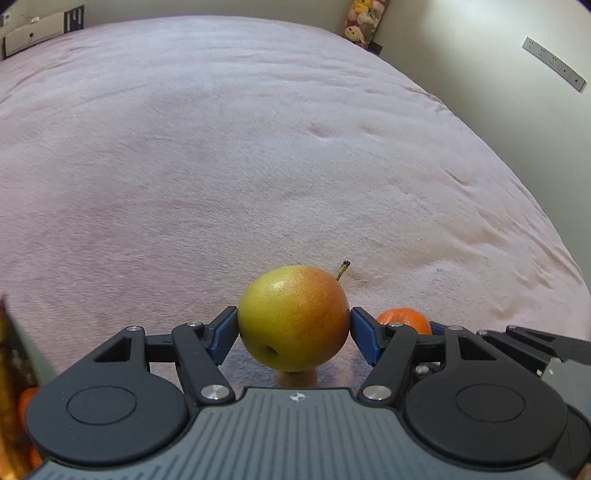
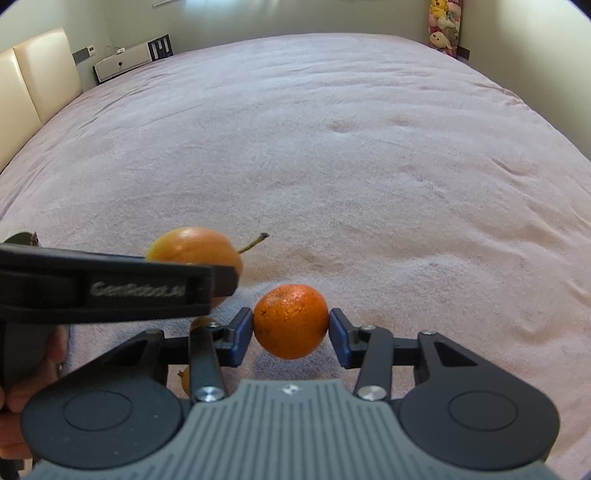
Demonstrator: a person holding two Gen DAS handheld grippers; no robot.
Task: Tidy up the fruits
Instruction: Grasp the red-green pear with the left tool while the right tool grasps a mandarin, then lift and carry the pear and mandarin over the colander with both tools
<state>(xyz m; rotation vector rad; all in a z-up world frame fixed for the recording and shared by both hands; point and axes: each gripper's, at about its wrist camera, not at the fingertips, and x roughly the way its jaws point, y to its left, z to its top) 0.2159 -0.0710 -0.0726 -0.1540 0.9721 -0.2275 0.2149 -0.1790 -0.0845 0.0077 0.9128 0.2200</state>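
Side by side above a pink bedspread (image 1: 258,147), two fruits sit clamped in my grippers. My left gripper (image 1: 293,328) is closed on a yellow-red pear (image 1: 293,317), a blue pad pressed to each flank of the fruit and its stem (image 1: 341,270) angling up to the right; the pear hangs clear of the bed. My right gripper (image 2: 291,328) pinches an orange (image 2: 291,321) between its own blue pads, likewise held off the cover. From the left wrist view, that orange (image 1: 404,320) peeks out just beyond the right pad of the left gripper. From the right wrist view, the left gripper's black arm (image 2: 110,286) crosses the frame's left side, the pear (image 2: 194,249) showing behind it, and part of a hand (image 2: 29,373) grips the handle below. More orange-coloured fruit (image 1: 27,402) shows at the lower left edge beside a gold-brown object I cannot identify. Stuffed toys (image 2: 445,26) stand stacked in the far corner beyond the bed.
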